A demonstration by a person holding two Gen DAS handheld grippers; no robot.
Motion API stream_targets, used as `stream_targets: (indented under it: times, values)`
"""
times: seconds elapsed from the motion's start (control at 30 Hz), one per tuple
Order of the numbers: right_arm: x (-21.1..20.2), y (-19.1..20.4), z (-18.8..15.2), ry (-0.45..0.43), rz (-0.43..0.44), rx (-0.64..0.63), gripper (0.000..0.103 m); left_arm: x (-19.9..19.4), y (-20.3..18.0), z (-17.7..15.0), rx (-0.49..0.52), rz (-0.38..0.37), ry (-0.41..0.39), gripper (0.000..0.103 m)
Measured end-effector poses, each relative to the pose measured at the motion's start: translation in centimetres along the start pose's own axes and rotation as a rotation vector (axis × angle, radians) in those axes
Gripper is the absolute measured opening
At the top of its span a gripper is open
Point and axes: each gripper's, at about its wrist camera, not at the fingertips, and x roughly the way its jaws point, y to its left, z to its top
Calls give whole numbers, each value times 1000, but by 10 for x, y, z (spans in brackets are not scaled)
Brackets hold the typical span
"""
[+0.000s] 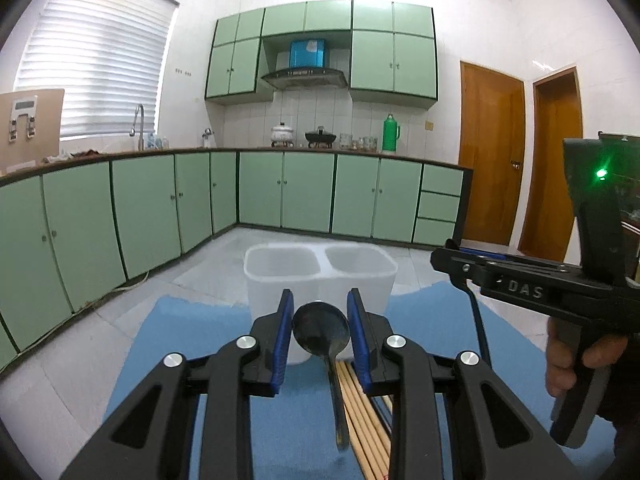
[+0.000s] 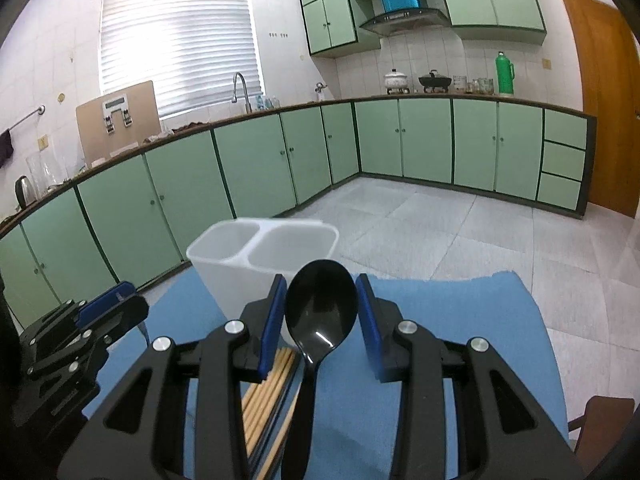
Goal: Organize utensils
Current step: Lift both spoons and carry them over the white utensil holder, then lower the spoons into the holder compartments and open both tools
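A blue mat [image 1: 224,332] lay on the table, and a white holder [image 1: 320,276] with two cups stood on it at the far side. Both cups looked bare inside.

The left tongs [image 1: 320,324] were open. The blue pads [image 1: 285,328] had a wide gap between them. A dark metal spoon [image 1: 322,332] lay on the mat below that gap, with its bowl near the foot of the holder. The pads did not touch it. Just beside the spoon's handle lay a bunch of wooden chopsticks [image 1: 366,416].

The right tongs [image 2: 322,312] were open too — the pads stood apart. In the right view a shiny black spoon [image 2: 320,312] sat in the gap, its bowl toward the holder [image 2: 256,256] and its handle running back under the tongs. I could not tell if it was the same spoon. The chopsticks [image 2: 266,392] lay just left of it on the mat [image 2: 460,320].

A hand [image 1: 568,360] held the right tongs — it showed at the edge of the left view.
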Motion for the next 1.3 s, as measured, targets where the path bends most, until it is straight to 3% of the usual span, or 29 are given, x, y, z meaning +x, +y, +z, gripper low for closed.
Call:
stream_targets:
  times: [0.37,0.67,0.83,1.0,1.2,1.3]
  values:
    - [1,-2,59,-146,60,3,34,-28,7,74,-3,-8,-185,27]
    - [35,-8,100,-230,47,4,34,-1,22,135,0,-2,-294,26]
    - [68,-10,101,-241,-6,-21,34,41,28,137,-4,3,-267,26]
    - [96,-16,87,-194,-33,-13,34,87,39,115,-42,-2,-171,26]
    - [109,-18,67,-130,-31,13,35,112,45,87,-58,0,-71,26]
    - [105,-17,59,-112,-25,29,48,108,44,79,-58,3,-52,30]
